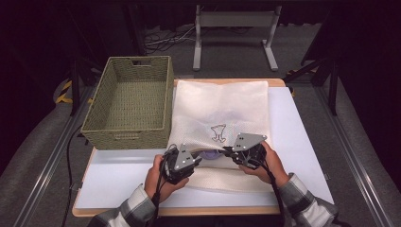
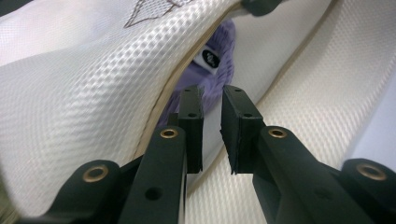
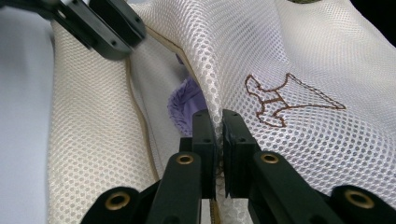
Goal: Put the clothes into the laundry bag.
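Purple garment (image 2: 212, 70) lies just beyond the left hand-held gripper (image 2: 212, 128).

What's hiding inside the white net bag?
Something purple and knitted with a small white label peeks through the mesh bag's lifted opening. The right tongs pinch the top layer up. The rest is covered by mesh, so I can't tell what it is.
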